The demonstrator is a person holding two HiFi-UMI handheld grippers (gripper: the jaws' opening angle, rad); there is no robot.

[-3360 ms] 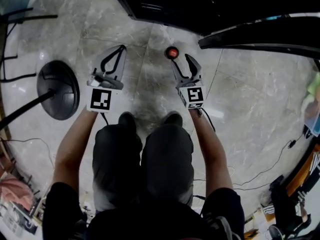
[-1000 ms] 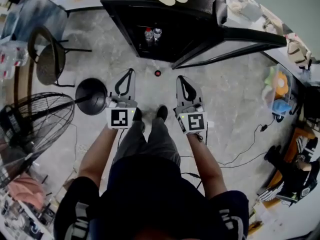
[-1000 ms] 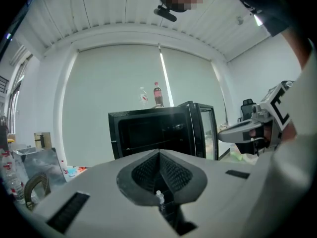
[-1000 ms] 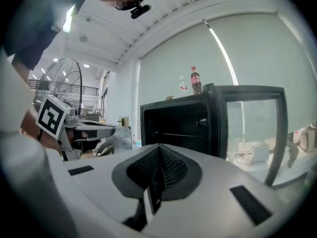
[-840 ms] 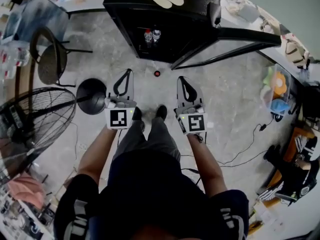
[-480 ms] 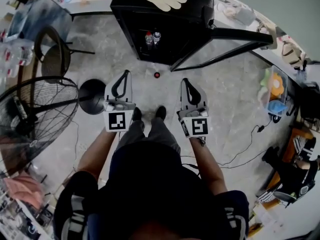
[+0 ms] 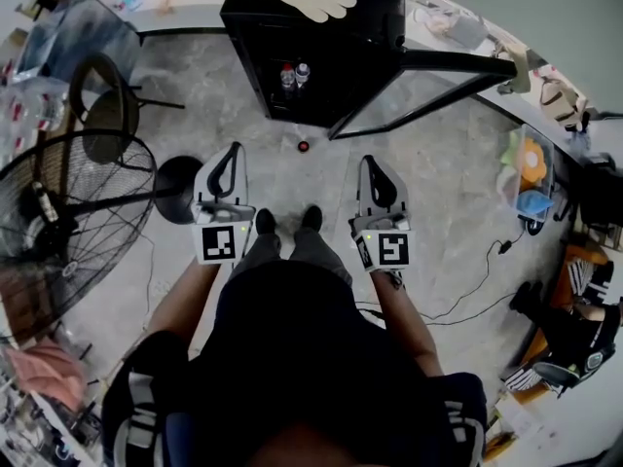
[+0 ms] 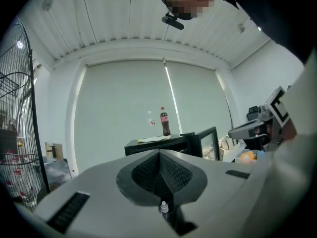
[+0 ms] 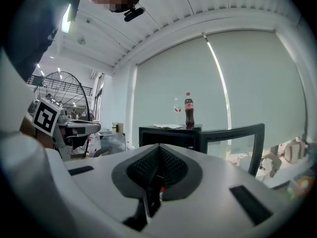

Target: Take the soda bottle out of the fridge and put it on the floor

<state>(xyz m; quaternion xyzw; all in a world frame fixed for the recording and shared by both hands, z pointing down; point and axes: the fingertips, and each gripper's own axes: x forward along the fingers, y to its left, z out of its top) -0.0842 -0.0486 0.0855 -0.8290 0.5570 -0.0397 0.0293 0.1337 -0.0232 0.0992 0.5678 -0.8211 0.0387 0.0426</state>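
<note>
- Grey stone floor [image 7: 458, 193] is now seen from standing height. A few seconds ago the head view was low over it in a crouch; now the fan [image 7: 58, 222] and chair [image 7: 102, 115] are also in frame.
- Black fridge [image 7: 370, 27] sits ahead of the person with its door [image 7: 458, 66] swung open. Two clear bottles [image 7: 294, 73] are on a shelf inside.
- Both tongs came up with the person and are now held out front, one on each side of the legs.
- Left tongs [image 7: 236, 149]: jaws together, nothing gripped.
- Right tongs [image 7: 369, 161]: jaws also closed and empty. They were just beside the soda bottle earlier and are now well apart from it.
- Soda bottle [image 7: 304, 146], red cap up, stands alone on the floor between the fridge opening and the shoes [image 7: 287, 220].
- A second dark cola bottle [image 8: 164, 122] stands on the fridge top, and no tongs are near it.
- Read: the bottle is out, set down and released, so the task looks complete. Only the open door is left, and the task doesn't ask for it to be closed.
</note>
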